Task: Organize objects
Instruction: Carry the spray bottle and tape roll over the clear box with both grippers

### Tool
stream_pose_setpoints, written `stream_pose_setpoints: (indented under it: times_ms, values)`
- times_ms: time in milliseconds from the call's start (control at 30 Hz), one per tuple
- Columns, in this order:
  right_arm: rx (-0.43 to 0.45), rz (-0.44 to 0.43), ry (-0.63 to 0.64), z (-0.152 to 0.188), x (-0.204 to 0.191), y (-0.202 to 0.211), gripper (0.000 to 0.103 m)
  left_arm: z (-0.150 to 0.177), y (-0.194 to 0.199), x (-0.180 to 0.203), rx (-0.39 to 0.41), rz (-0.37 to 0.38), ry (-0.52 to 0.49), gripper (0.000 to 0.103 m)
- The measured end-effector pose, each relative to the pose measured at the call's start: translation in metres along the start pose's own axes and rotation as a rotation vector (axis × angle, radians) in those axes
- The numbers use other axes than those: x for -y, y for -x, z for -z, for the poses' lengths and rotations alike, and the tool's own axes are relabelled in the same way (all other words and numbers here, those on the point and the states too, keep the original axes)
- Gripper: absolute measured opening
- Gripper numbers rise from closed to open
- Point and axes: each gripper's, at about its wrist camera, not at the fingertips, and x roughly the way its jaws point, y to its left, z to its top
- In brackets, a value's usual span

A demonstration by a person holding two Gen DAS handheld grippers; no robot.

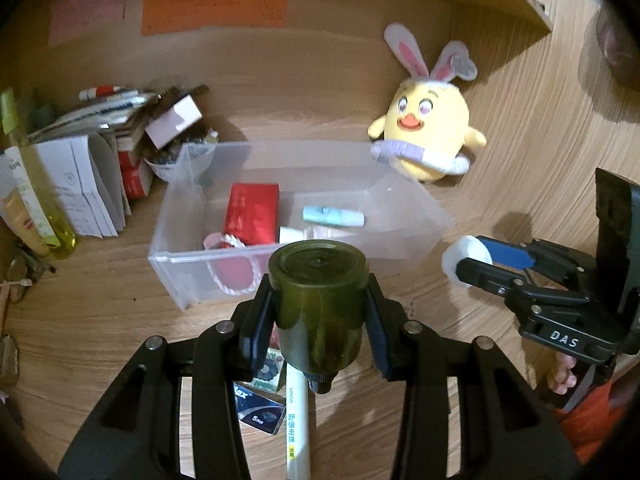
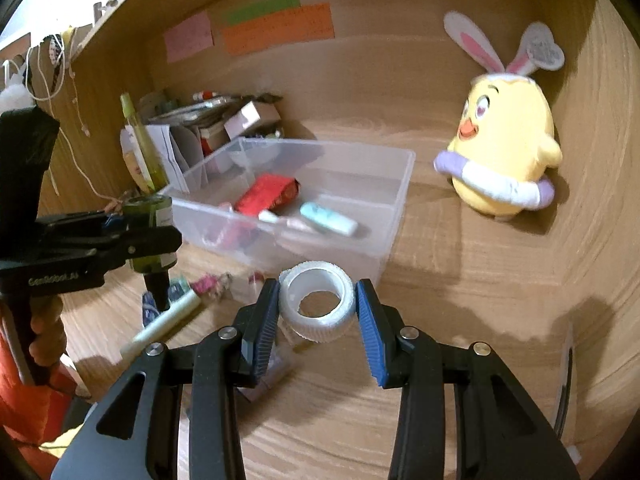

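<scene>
My left gripper (image 1: 319, 304) is shut on a dark green bottle (image 1: 318, 304), held upside down with its black cap pointing at the desk; the same green bottle (image 2: 154, 236) hangs at the left of the right wrist view. My right gripper (image 2: 318, 304) is shut on a white tape roll (image 2: 318, 302), which also shows as a white tape roll (image 1: 466, 258) at the right of the left wrist view. Both are lifted above the desk, just in front of a clear plastic bin (image 1: 416, 216) holding a red packet (image 1: 252, 212) and a pale teal tube (image 1: 332, 216).
A yellow plush chick (image 1: 428, 128) with rabbit ears stands behind the bin at the right. Papers, boxes and a yellow-green bottle (image 1: 36, 184) crowd the left. On the desk below my left gripper lie a white pen (image 1: 297, 420) and a blue card (image 1: 258, 408).
</scene>
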Motion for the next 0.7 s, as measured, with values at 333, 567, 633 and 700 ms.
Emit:
stream_pose_setpoints:
  times_ms: [333,567,633,700]
  values:
    - [0.089,-0.003,0.017,-0.033,-0.01,0.006,0.035,-0.02,0.026,-0.008,0.093,-0.014,0.015,0.041]
    - [0.114,-0.001,0.037,-0.051,-0.017,0.0,0.035,-0.038,0.04,-0.017,0.154,-0.021,0.039,0.041]
    - [0.113,0.0,0.039,-0.056,-0.017,-0.004,0.035,-0.044,0.04,-0.02,0.164,-0.028,0.049,0.041]
    - [0.112,-0.002,0.04,-0.061,-0.016,-0.008,0.035,-0.048,0.039,-0.022,0.173,-0.034,0.053,0.041]
